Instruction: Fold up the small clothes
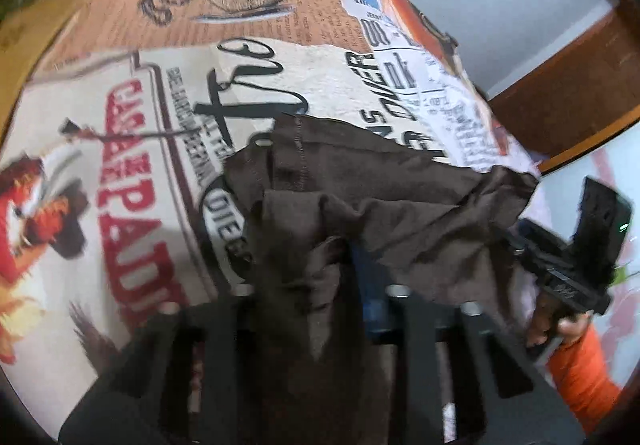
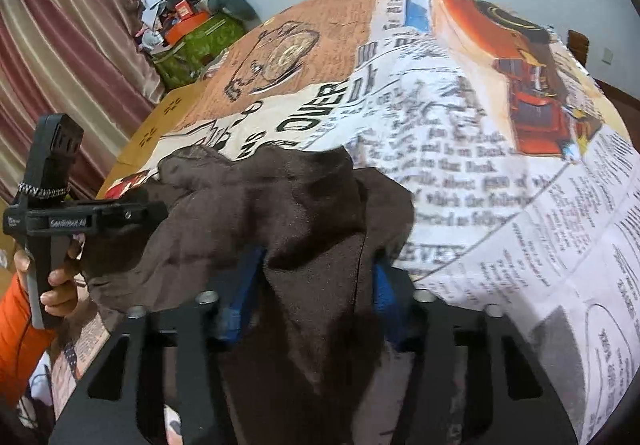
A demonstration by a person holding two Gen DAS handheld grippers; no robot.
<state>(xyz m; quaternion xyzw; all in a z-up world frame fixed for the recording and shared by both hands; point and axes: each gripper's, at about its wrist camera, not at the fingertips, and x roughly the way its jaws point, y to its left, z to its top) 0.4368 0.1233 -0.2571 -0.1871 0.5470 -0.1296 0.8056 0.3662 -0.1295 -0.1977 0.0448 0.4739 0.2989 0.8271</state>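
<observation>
At the bottom centre of both wrist views, the brown garment (image 1: 360, 197) drapes between my blue fingers (image 2: 244, 285). My left gripper (image 1: 320, 285) and right gripper (image 2: 316, 285) each pinch a bunched edge of it over the printed tablecloth (image 2: 500, 173). I judge this the lifting step; next I need to spread it flat.

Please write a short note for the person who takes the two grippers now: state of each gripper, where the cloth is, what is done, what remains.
Left gripper: shut on the dark brown fabric garment, cloth bunched between its blue fingers.
Right gripper: shut on the same garment, on another part of it.
The garment hangs crumpled between both grippers, its far edge over the table's newspaper-print tablecloth.
Done: garment picked up by both grippers.
Left: spread it flat on the tablecloth, then fold it; no neat fold shows yet.
</observation>
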